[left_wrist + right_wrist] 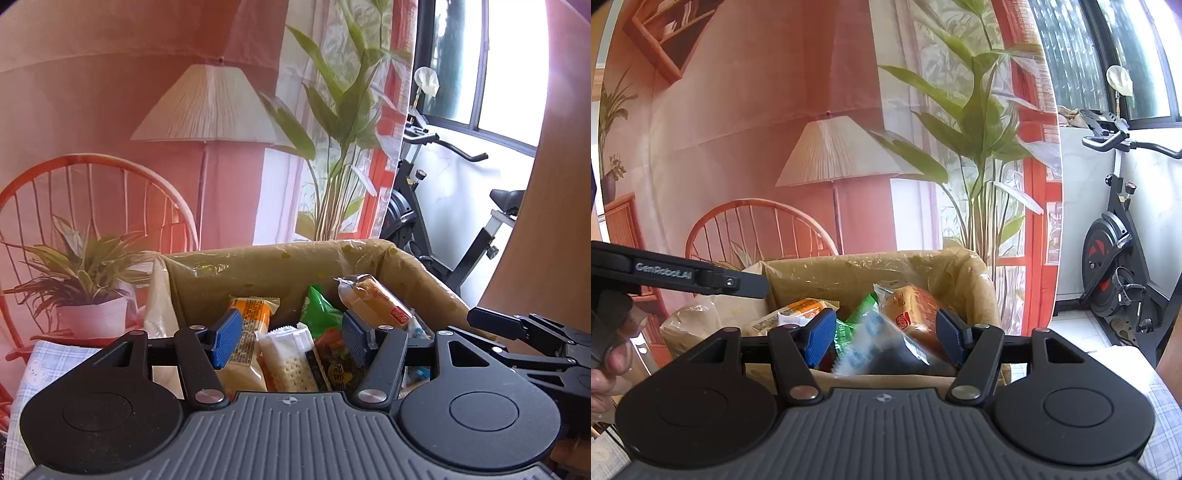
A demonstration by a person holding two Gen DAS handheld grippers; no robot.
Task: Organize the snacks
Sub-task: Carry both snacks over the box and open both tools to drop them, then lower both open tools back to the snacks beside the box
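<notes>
A brown box lined with clear plastic (258,266) holds several snack packs: an orange pack (251,314), a white cracker pack (288,354), a green pack (317,310) and a bread roll pack (373,299). My left gripper (291,341) is open and empty just above the snacks. In the right wrist view the same box (849,273) shows the bread roll pack (912,310), green pack (860,314) and a blurred blue-and-clear pack (864,343) between the pads. My right gripper (886,338) is open over the box. Each gripper shows at the other view's edge.
A printed backdrop with lamp, chair and plants (207,110) hangs right behind the box. An exercise bike (1119,258) stands to the right by the window. A checked cloth (40,365) covers the table. A crumpled plastic bag (690,325) lies left of the box.
</notes>
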